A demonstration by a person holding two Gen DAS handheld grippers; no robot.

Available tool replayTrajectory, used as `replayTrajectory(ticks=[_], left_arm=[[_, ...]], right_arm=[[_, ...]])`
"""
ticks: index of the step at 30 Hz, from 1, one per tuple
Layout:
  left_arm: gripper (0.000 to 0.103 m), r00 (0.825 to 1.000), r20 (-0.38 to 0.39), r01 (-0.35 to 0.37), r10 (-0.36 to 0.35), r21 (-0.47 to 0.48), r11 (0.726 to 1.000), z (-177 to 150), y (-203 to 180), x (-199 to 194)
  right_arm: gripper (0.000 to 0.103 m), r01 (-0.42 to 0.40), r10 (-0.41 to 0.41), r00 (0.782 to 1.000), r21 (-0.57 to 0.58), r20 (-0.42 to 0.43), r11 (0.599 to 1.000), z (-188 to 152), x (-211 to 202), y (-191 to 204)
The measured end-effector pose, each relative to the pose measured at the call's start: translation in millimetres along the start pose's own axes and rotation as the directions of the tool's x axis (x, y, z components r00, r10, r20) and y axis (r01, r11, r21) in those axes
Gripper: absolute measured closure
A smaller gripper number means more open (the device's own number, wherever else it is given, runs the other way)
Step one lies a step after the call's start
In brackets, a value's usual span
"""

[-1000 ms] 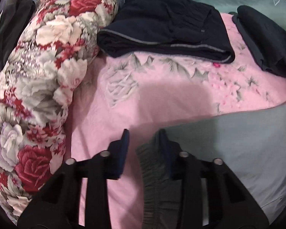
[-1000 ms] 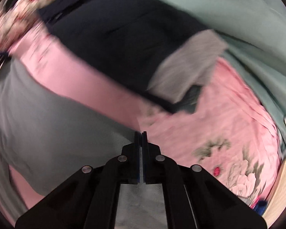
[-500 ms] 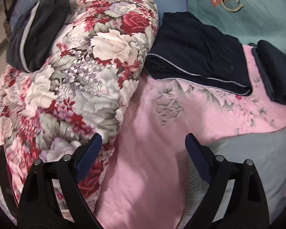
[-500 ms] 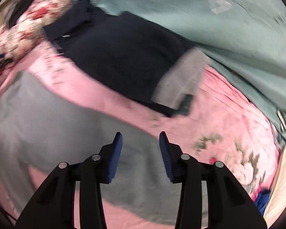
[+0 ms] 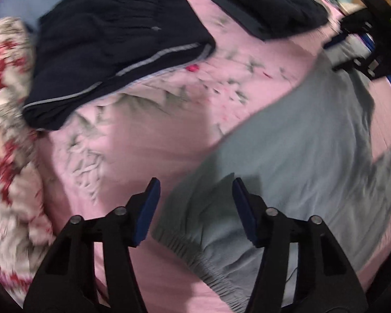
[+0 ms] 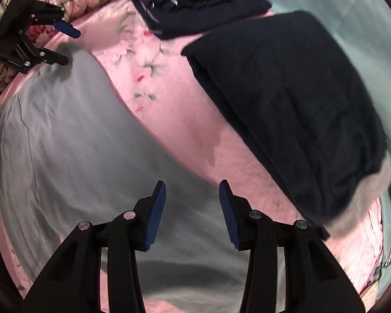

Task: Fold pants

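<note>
The grey pants (image 5: 286, 156) are spread flat on the pink bed (image 5: 143, 140), their long axis running from the waistband under the left hand-held gripper (image 5: 194, 203) across to the right hand-held gripper (image 6: 193, 208). The left jaws have just been closing, part open over the waistband corner; the right are held part open, nothing gripped.
</note>
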State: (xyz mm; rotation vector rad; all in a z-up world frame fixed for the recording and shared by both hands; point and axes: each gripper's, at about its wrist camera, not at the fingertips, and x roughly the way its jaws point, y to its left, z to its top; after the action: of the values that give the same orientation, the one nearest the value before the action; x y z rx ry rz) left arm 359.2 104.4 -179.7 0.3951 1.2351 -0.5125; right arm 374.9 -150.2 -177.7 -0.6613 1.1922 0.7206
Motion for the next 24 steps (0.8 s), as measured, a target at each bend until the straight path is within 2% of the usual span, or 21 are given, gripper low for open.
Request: replayTrajectory(ticks=[3, 5, 6, 7, 8, 10, 13, 17, 20, 24], left_arm=[[0.056, 0.998, -0.045, 0.042, -0.040, 0.041, 0.998, 4, 6, 9], [0.060, 0.998, -0.050, 0.049, -0.046, 0.066, 0.997, 7, 8, 12], [0.068, 0.997, -0.048, 0.056, -0.053, 0.072, 0.996, 9, 9, 12], [0.081, 0.996, -0.049, 0.076, -0.073, 0.072, 0.994, 11, 10, 12], [0.087, 0.993, -0.056, 0.108, -0.104, 0.069, 0.992, 11, 11, 12], [0.095, 0.993, -0.058, 0.110, -0.105, 0.094, 0.989, 16, 10, 14], [0.096, 0.995, -0.046, 0.092, -0.086, 0.139, 0.986, 13, 5, 8], [0.097, 0.998, 0.002, 0.062, -0.063, 0.146, 0.987, 16, -2, -11], [0.097, 0.998, 0.051, 0.037, -0.046, 0.170, 0.985, 11, -11, -39], [0.097, 0.991, 0.125, 0.012, -0.040, 0.216, 0.976, -4, -28, -85]], right_arm=[[0.060, 0.006, -0.008, 0.998, -0.024, -0.069, 1.000, 4, 16, -5], [0.060, -0.025, 0.024, 0.997, -0.008, -0.077, 1.000, 5, 20, -10], [0.062, -0.037, 0.038, 0.996, 0.008, -0.080, 0.999, 5, 20, -12], [0.070, -0.053, 0.055, 0.995, 0.028, -0.082, 0.998, 5, 20, -13], [0.075, -0.055, 0.058, 0.995, 0.033, -0.086, 0.998, 5, 20, -12], [0.100, -0.048, 0.050, 0.994, 0.022, -0.102, 0.999, 3, 17, -10], [0.100, -0.038, 0.038, 0.994, 0.002, -0.099, 0.999, -4, 4, -3], [0.100, -0.020, 0.020, 0.999, 0.013, -0.044, 1.000, -10, -25, 0], [0.100, -0.004, 0.004, 1.000, 0.005, 0.006, 1.000, -18, -57, 7], [0.100, 0.015, -0.014, 0.997, -0.018, 0.080, 1.000, -46, -107, 36]])
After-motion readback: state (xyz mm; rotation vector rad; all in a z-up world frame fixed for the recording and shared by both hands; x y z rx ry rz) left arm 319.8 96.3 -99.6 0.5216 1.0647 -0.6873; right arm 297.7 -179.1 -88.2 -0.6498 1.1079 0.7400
